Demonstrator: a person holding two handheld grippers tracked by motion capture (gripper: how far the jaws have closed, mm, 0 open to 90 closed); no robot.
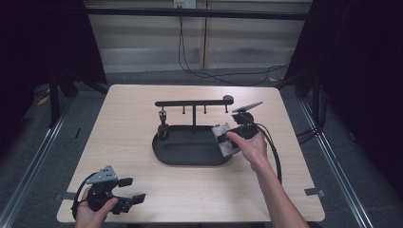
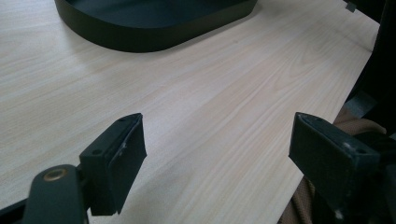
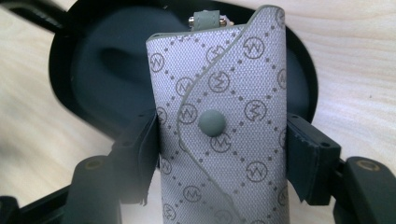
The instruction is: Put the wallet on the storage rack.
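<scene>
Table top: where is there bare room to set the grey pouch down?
Bare wood lies between the black tray and the near edge, right of the left gripper. The tray's right end is crowded by the right gripper holding the pouch.

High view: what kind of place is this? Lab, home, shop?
Probably a lab or data-recording booth, not a home: black curtains flank a lone wooden table, metal floor rails run along both sides, and cables trail over the floor behind. A person works handheld grippers there.
</scene>
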